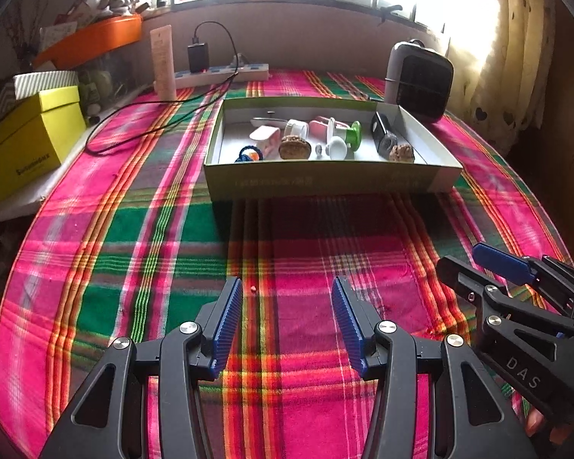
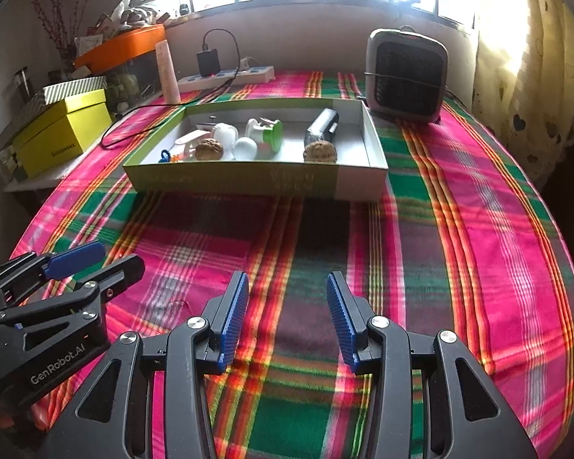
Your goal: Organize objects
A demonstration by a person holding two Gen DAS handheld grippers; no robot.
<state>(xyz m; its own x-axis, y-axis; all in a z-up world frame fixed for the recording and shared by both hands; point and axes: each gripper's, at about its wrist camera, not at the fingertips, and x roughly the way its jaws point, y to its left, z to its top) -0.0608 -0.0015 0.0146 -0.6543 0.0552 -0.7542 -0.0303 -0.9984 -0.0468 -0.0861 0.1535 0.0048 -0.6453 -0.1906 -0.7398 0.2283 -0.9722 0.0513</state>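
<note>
A: Since everything small already sits inside the shallow box [image 1: 325,183], why do we hold back over the plaid cloth [image 1: 287,237]?

B: We keep the left gripper [image 1: 287,321] and right gripper [image 2: 287,317] spread and empty, ready to reach in.

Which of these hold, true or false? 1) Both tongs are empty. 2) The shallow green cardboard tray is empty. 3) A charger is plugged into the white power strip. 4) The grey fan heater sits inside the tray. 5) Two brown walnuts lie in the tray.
1) True: left tongs and right tongs stand open with only the pink-and-green plaid cloth between their blue pads.
2) False: the shallow green cardboard tray holds small items.
3) True: a black charger sits in the white power strip.
4) False: the grey fan heater stands on the cloth behind the tray.
5) True: one brown walnut, another.
</note>
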